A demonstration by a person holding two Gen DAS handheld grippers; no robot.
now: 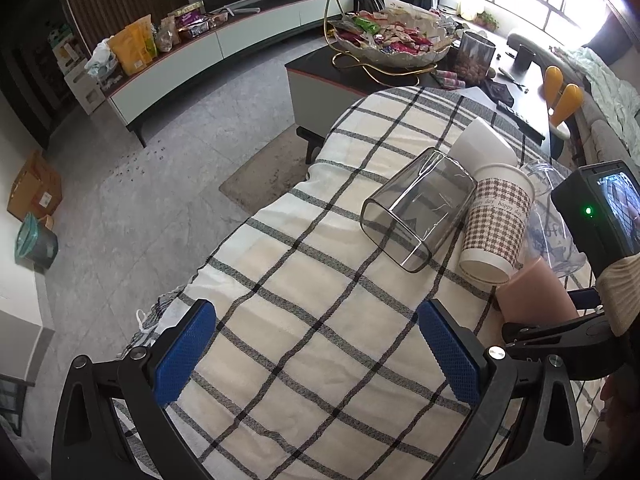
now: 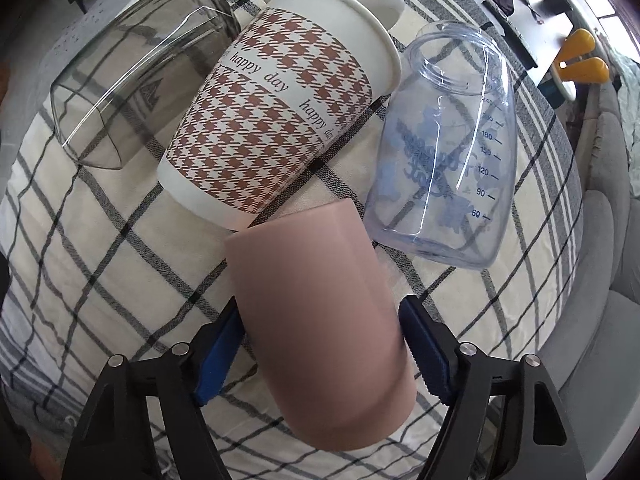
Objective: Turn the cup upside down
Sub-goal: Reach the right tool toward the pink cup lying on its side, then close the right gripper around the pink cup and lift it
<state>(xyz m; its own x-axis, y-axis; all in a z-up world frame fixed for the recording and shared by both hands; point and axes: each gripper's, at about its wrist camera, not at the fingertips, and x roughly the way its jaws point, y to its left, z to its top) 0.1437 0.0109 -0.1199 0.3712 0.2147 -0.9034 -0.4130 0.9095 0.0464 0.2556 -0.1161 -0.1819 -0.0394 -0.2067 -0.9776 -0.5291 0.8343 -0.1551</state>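
A plain pink cup (image 2: 320, 320) sits between the blue pads of my right gripper (image 2: 320, 348), which is shut on it; the cup tilts away from the camera, over the checked cloth (image 2: 80, 280). In the left wrist view the pink cup (image 1: 536, 292) shows at the right edge with the right gripper's black frame beside it. My left gripper (image 1: 316, 356) is open and empty over the checked cloth (image 1: 300, 320). A houndstooth paper cup (image 2: 276, 120), a smoky glass tumbler (image 2: 136, 92) and a clear blue measuring bottle (image 2: 444, 160) lie on their sides beyond the pink cup.
A white cup (image 1: 484, 144) lies behind the paper cup (image 1: 496, 224) and the tumbler (image 1: 416, 208). A dark coffee table (image 1: 320, 68) with a snack bowl (image 1: 392, 40) stands behind. A grey sofa (image 2: 600, 240) is at the right. The cloth's left edge drops to the floor (image 1: 160, 184).
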